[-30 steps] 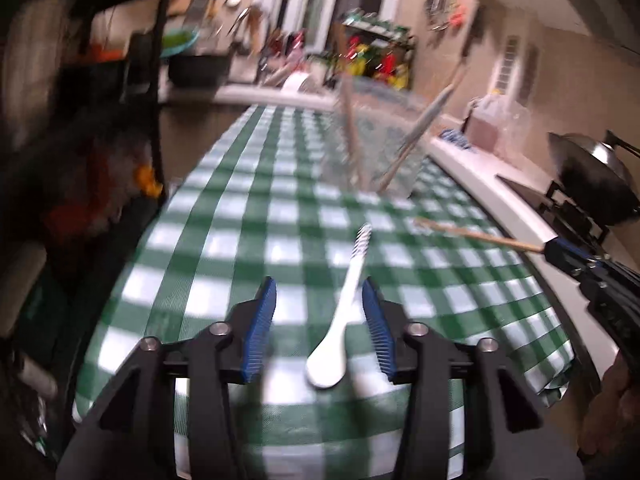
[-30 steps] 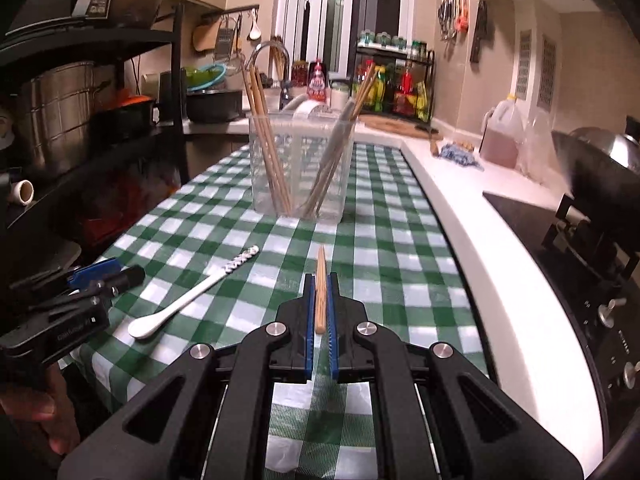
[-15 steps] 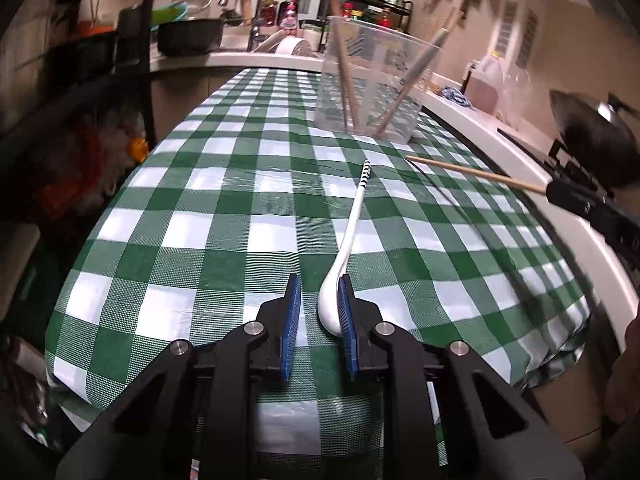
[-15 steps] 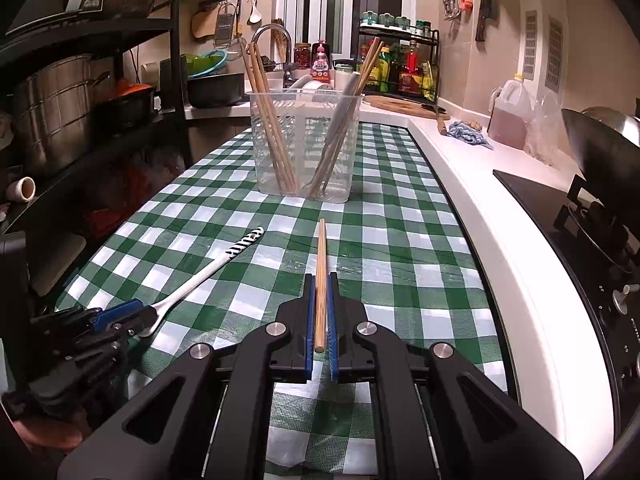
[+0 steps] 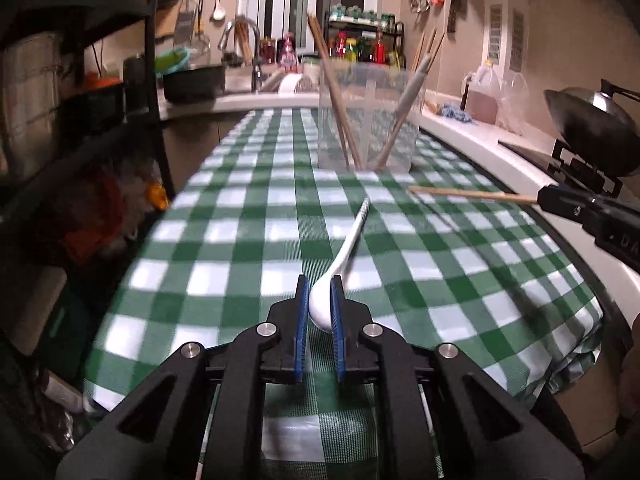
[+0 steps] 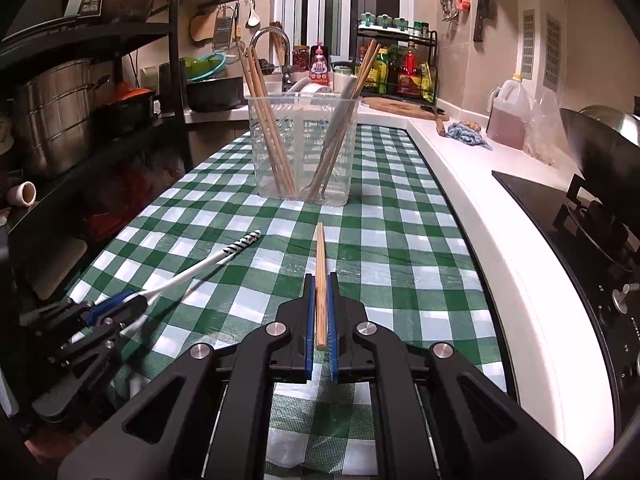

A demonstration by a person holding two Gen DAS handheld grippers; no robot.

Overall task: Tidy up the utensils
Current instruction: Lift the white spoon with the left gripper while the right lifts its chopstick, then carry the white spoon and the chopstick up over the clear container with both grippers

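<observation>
My left gripper (image 5: 319, 300) is shut on the bowl of a white spoon (image 5: 344, 248) with a striped handle tip, held just above the green checked tablecloth. My right gripper (image 6: 319, 300) is shut on a wooden chopstick (image 6: 320, 264) that points ahead toward a clear plastic utensil holder (image 6: 304, 152). The holder (image 5: 368, 120) stands mid-table and holds several chopsticks and a grey utensil. In the right wrist view the left gripper (image 6: 120, 304) with the spoon (image 6: 208, 266) is at the lower left. In the left wrist view the right gripper (image 5: 544, 198) with its chopstick (image 5: 472, 194) is at the right.
The checked tablecloth (image 6: 400, 240) covers the table. A black shelf rack with pots (image 6: 60, 120) stands on the left. A white counter (image 6: 500, 208) with a stove and wok (image 6: 600, 152) runs along the right. A sink and bottles are at the back.
My left gripper closed on the spoon's bowl and lifted it a little off the cloth. My right gripper kept its hold on the chopstick and moved slightly back.
</observation>
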